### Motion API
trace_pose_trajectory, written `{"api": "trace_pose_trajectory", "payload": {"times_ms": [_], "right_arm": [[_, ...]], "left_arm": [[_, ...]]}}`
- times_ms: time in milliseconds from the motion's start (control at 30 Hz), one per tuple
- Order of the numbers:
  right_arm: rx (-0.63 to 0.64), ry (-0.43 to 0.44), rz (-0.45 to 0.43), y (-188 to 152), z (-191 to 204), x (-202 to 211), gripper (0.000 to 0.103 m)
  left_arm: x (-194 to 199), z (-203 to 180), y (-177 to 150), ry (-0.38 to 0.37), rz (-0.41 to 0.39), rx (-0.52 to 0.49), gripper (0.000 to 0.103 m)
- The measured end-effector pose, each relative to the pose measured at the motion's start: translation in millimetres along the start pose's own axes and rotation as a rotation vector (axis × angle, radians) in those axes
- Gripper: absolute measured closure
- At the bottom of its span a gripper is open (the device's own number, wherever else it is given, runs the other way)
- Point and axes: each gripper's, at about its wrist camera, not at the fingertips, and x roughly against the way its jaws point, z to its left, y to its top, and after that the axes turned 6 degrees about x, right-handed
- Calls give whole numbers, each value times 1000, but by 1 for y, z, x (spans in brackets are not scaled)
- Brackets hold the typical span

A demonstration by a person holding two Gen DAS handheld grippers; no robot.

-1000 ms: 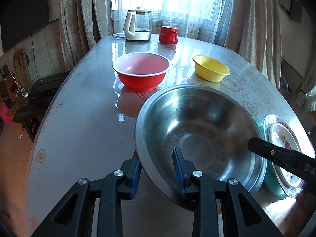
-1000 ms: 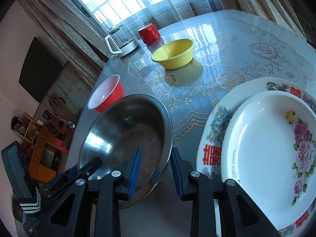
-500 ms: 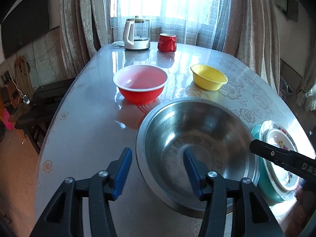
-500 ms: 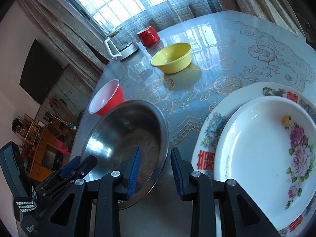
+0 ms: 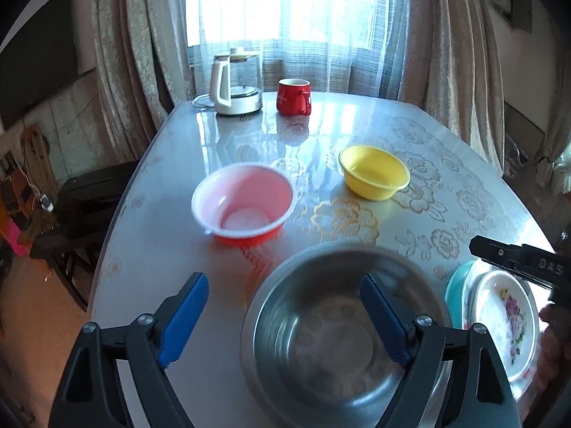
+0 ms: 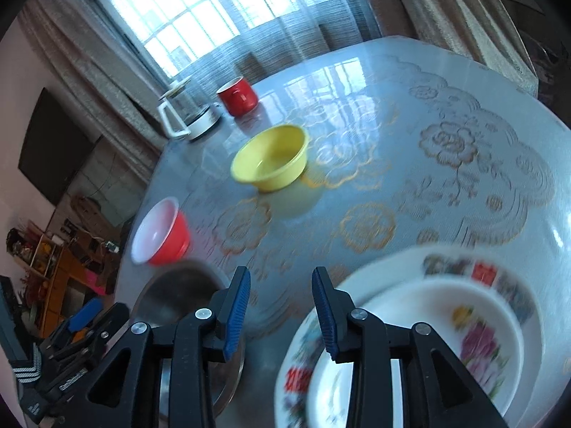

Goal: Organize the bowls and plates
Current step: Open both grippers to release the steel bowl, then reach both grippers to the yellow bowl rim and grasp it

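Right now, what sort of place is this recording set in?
Most likely a home dining or living room: a table under a floral cover beside a curtained window, with a kettle, a red mug and bowls set out on it.

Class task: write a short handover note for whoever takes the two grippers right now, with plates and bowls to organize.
Left gripper: jaws opening, empty, above the steel bowl.
Right gripper: jaws opening, empty.
Steel bowl sits on the table, beside the plates, which are stacked.
Left: red bowl and yellow bowl stand apart, not nested.
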Motion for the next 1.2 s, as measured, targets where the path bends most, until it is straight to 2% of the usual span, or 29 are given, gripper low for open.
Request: {"api": "trace_pose_trajectory", "payload": {"times_ms": [133, 300, 400, 567, 633, 767, 900, 1000, 1200], "right_arm": [[-13, -9, 31, 24, -11, -15, 67], [-45, -4, 59, 57, -19, -42, 67], [-42, -36, 72, 76, -21, -60, 67], [-112, -20, 108, 100, -34, -91, 67], [-135, -18, 108, 109, -38, -103, 67], [-185, -4, 134, 119, -45, -128, 67], [-175, -10, 174, 123, -44, -150, 67], [-160, -25, 192, 120, -43, -159, 73], [-131, -17, 203, 117, -49, -159, 83]], "left_arm": [[-5, -14, 18, 4, -10, -42, 14], [-17, -30, 45, -31, -6, -80, 14], [-27, -36, 60, -23, -9, -92, 14], [-49, -47, 82, -18, 15, -97, 14], [-58, -51, 92, -38, 23, -88, 14], [-80, -58, 105, -34, 40, -81, 14], [-101, -66, 113, -18, 51, -99, 14], [-117, -72, 115, -8, 60, -116, 14], [-144, -85, 121, -15, 105, -152, 23]]}}
